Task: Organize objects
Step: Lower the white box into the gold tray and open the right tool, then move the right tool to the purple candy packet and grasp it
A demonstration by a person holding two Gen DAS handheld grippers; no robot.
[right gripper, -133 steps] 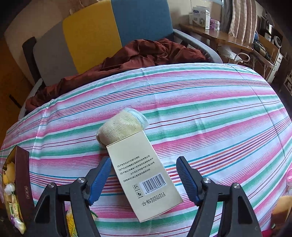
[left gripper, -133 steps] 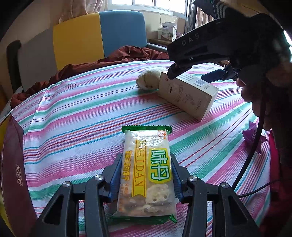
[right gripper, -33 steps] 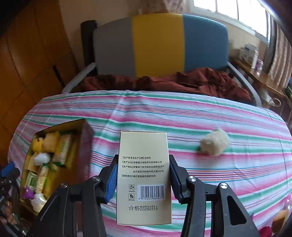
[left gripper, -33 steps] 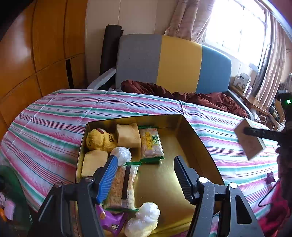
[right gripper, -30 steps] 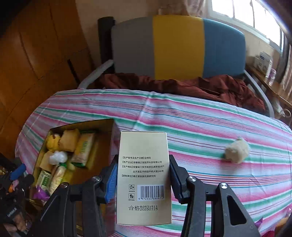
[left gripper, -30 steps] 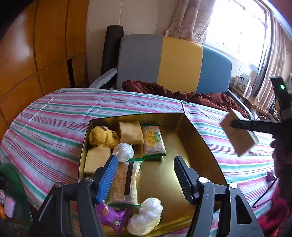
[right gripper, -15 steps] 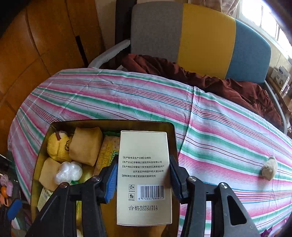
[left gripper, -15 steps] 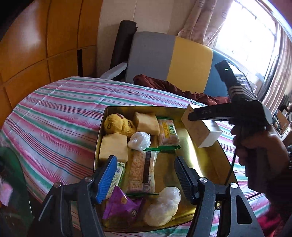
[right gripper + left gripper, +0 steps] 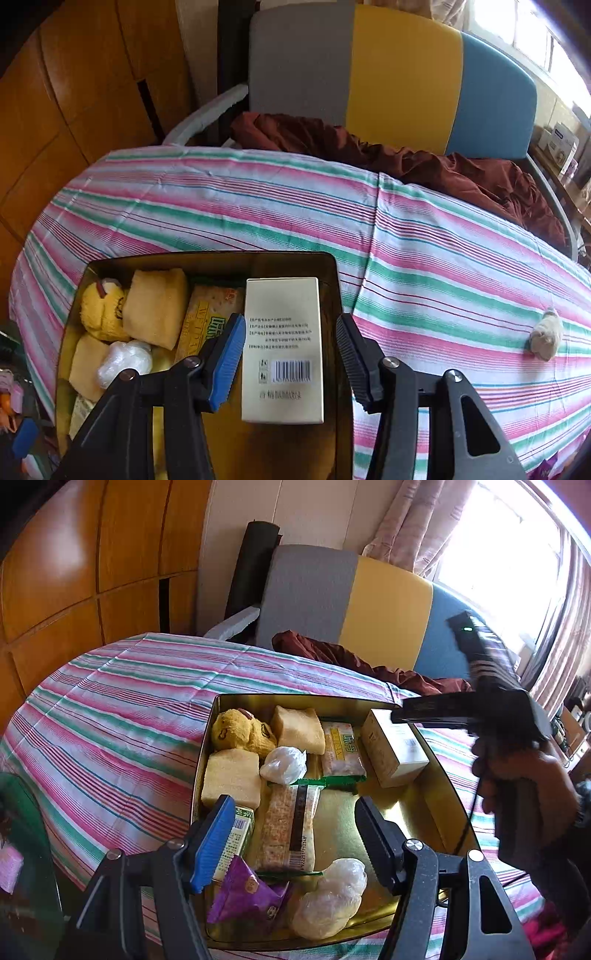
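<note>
Seen from the left wrist, a shallow gold metal tin [image 9: 303, 698] with glossy walls sits on a striped cotton tablecloth [image 9: 110, 720] in pink, green and white. It holds soft, crinkly things: a yellow plush toy [image 9: 240, 734], two wrapped sponge cakes [image 9: 297, 729], a clear cracker pack [image 9: 341, 753], a purple foil packet [image 9: 247, 893] and knotted white plastic wads [image 9: 328, 897]. The left gripper [image 9: 295, 808] hovers over the near end with its ribbed fingers apart and nothing between them. At the tin's right wall lies the cream cardboard box [image 9: 391, 753], a plain oblong tilted against the wall and floor. The right gripper [image 9: 397, 716], held by a person's hand [image 9: 517, 782], is just over the box's top edge. Half a second ago that box hung higher, above the tin's far right corner.

From the right wrist, the box [image 9: 282, 347] fills the gap between the blue pad and the black one, barcode and small dark print facing up, slightly blurred. It now looks smaller and lower than the fingers. A strip of tin shows between it and the black finger, so the pads no longer pinch it as they did a moment ago. A fluffy beige ball [image 9: 545, 338] lies well apart on the cloth.
</note>
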